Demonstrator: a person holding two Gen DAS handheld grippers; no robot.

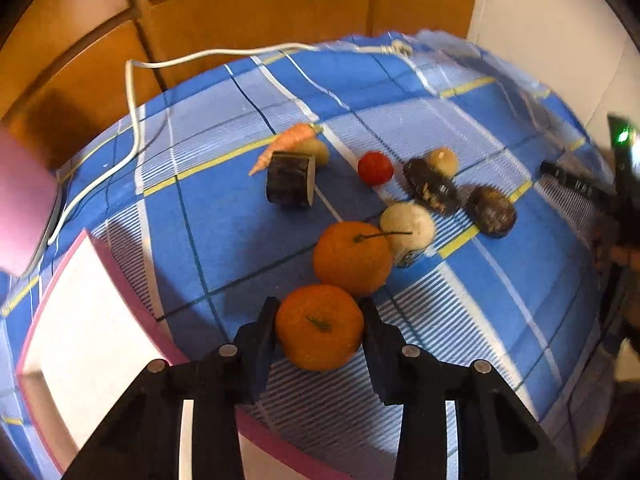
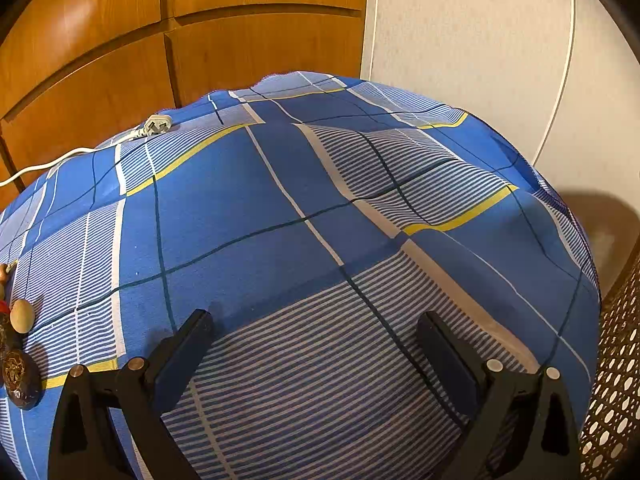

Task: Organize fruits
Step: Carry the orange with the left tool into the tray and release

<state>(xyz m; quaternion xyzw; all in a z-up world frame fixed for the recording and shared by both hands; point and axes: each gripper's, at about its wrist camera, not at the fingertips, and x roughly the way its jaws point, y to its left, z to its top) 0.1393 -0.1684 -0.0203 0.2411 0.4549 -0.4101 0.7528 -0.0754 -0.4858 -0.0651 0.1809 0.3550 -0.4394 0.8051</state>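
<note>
- left gripper [image 1: 320,326] clamped on near orange [image 1: 319,327], touching second orange [image 1: 352,258]
- right gripper [image 2: 316,344] jaws wide apart, nothing between, over blue plaid cloth [image 2: 260,208]

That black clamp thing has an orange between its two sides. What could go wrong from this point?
1. The near orange is round and held only at its sides by the left gripper, so it might slip out when lifted.
2. The second orange sits right behind it, apparently touching; a nudge could roll it into the white fruit.
3. The pink-edged box is close on the left, so a swing could clip its rim.
</note>
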